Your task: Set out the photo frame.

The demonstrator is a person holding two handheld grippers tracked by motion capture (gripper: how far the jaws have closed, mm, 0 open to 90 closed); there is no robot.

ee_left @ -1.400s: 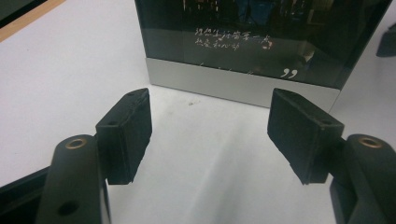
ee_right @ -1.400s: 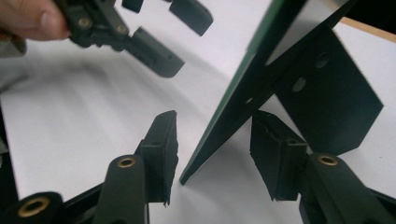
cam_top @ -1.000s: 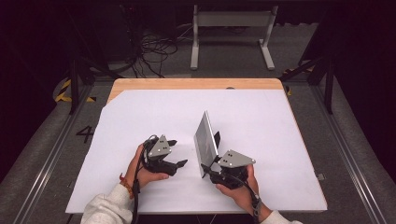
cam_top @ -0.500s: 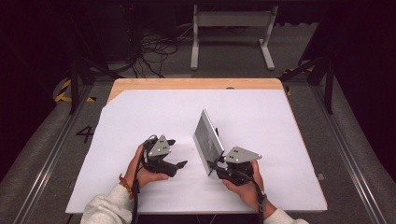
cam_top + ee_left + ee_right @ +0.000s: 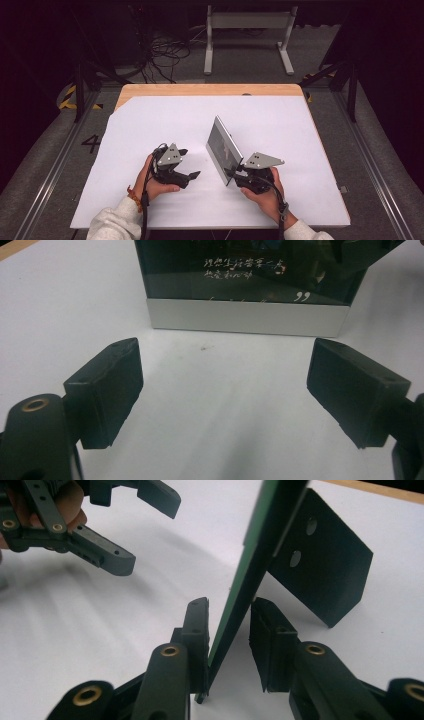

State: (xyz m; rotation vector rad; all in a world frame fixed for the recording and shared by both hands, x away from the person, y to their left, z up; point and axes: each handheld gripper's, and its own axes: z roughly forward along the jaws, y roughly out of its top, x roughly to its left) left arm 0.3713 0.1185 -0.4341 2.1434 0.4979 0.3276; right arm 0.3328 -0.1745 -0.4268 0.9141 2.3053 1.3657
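A dark-faced picture frame (image 5: 224, 147) with a pale border stands on the white table sheet (image 5: 280, 125), propped by a black back stand (image 5: 325, 565). My right gripper (image 5: 231, 172) straddles the frame's near lower edge (image 5: 255, 555). Its jaws have just been closing with the frame between them. One pad (image 5: 197, 625) lies against the frame, and a slim gap shows at the other pad (image 5: 267, 640). My left gripper (image 5: 191, 162) rests on the sheet left of the frame, jaws wide open and holding nothing. It faces the frame's lettered front (image 5: 250, 270).
The sheet covers a wooden tabletop (image 5: 210, 90) whose far edge stays bare. Beyond the table are cables (image 5: 165, 55) and a grey stand (image 5: 247, 22) on the floor. Metal rails (image 5: 55, 165) run along both sides.
The right gripper's jaws have narrowed around the frame's lower edge and the hand shifted slightly right. The frame now shows more of its face. The left hand has stayed put.
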